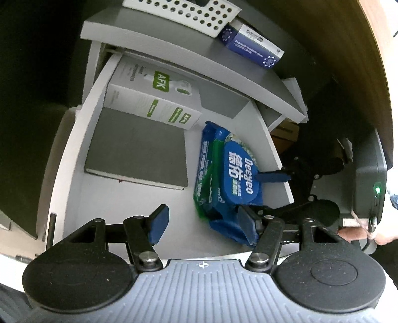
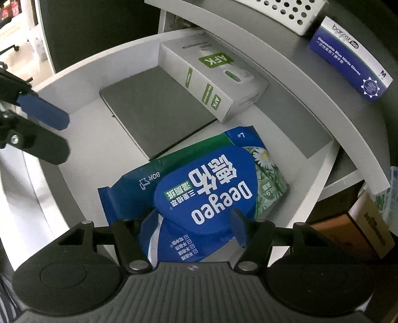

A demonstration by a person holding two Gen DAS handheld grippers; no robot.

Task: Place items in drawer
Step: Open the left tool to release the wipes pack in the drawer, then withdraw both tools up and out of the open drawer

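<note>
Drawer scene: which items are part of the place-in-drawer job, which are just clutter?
Job:
- open white drawer
- Deeyeo wipes pack, between the right gripper's open fingers
- AFK box, in the drawer
- grey notebook, in the drawer
- left gripper, open, empty

Lying about:
- blue glove box on the cabinet top
- perforated white basket beside it

Blue wipes pack (image 2: pixel 211 188) flat in open drawer (image 2: pixel 99 104).
</note>
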